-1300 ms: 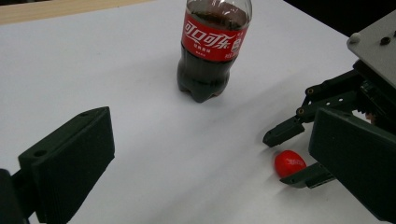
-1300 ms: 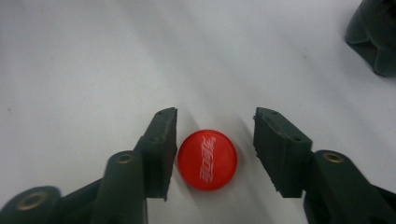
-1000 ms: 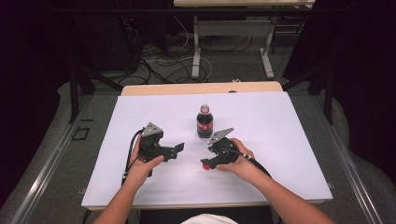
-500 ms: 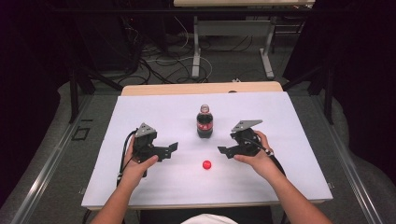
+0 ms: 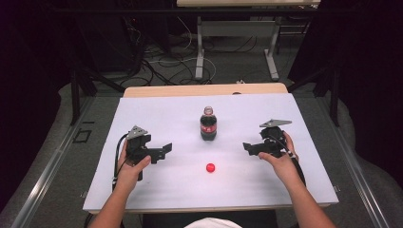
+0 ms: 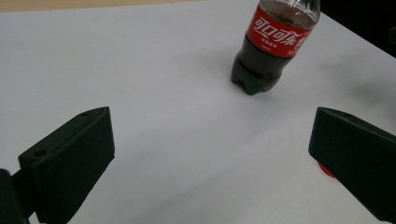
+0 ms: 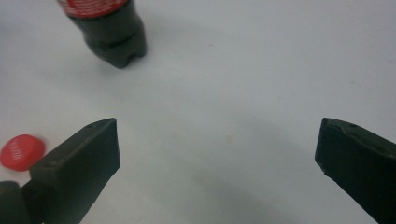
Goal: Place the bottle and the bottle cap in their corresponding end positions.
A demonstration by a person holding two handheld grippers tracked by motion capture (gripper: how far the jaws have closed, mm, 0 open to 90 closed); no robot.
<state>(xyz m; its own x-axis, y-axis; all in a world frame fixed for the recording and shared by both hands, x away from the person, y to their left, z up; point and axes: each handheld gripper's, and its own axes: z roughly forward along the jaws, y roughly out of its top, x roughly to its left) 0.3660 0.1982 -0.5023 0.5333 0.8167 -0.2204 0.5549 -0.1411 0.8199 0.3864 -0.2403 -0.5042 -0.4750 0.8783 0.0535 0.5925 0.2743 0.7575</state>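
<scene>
Now that the right gripper [image 5: 250, 148] has backed off to 3 o'clock of the cola bottle [image 5: 208, 124], jaws wide like the left gripper [image 5: 164, 151], the red cap [image 5: 210, 167] lies released at 6 o'clock, uncapping apparently done

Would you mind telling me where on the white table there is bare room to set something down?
The far corners of the white table, left and right of the cola bottle, are bare, as is the near edge below the red cap. The middle is busiest: bottle, cap, and the left gripper and right gripper flanking them.
</scene>
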